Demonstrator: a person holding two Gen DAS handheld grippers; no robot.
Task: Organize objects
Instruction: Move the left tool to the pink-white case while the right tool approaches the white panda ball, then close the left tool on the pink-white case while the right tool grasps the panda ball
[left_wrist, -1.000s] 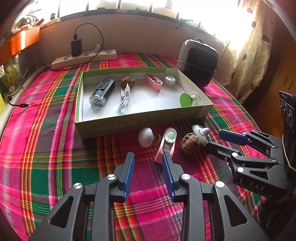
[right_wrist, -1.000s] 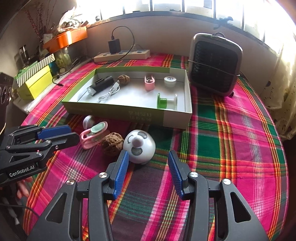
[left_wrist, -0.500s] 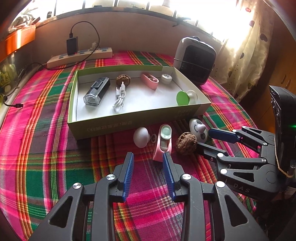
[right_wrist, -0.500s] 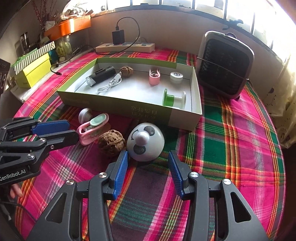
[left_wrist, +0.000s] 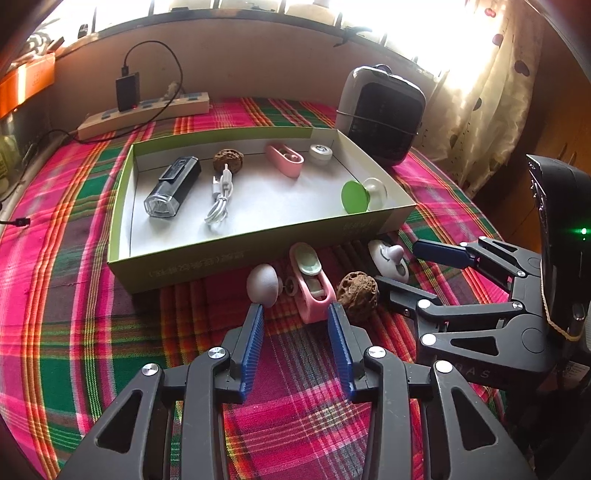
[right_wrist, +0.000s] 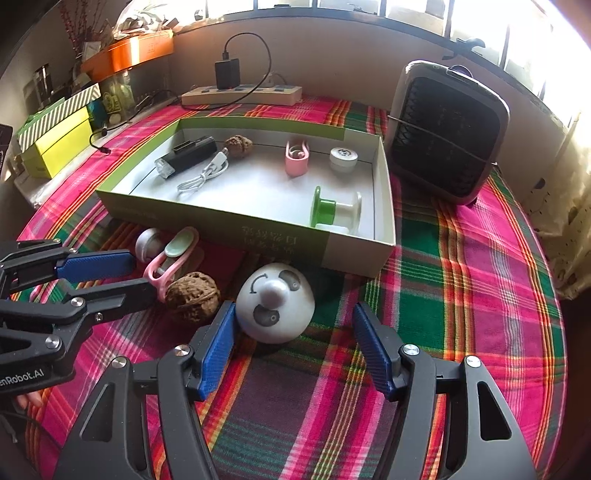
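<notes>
A: Left wrist view. What lies ahead of the left tool?

B: Its jaws are opening with nothing pressed between the pads; the near end of a pink clip lies just in front of the gap. A grey dome sits just left of the clip, a walnut just right of it, all on the plaid-covered worktop against the near wall of the green box.

A: And the right tool?

B: It enters from the worktop's right edge, one finger on either side of the white panda-faced dome, not clamped.

A: Right wrist view.

B: The right tool is opening; the panda-faced dome stands between its blue pads, close to the left one, whether touching cannot be told, and clear of the right. The walnut lies just left. The left tool reaches in from the left edge around the pink clip.

A: Contents of the box?

B: A black torch, white cable, second walnut, second pink clip, white puck, green-and-white spool. A heater stands at the far right corner.
</notes>
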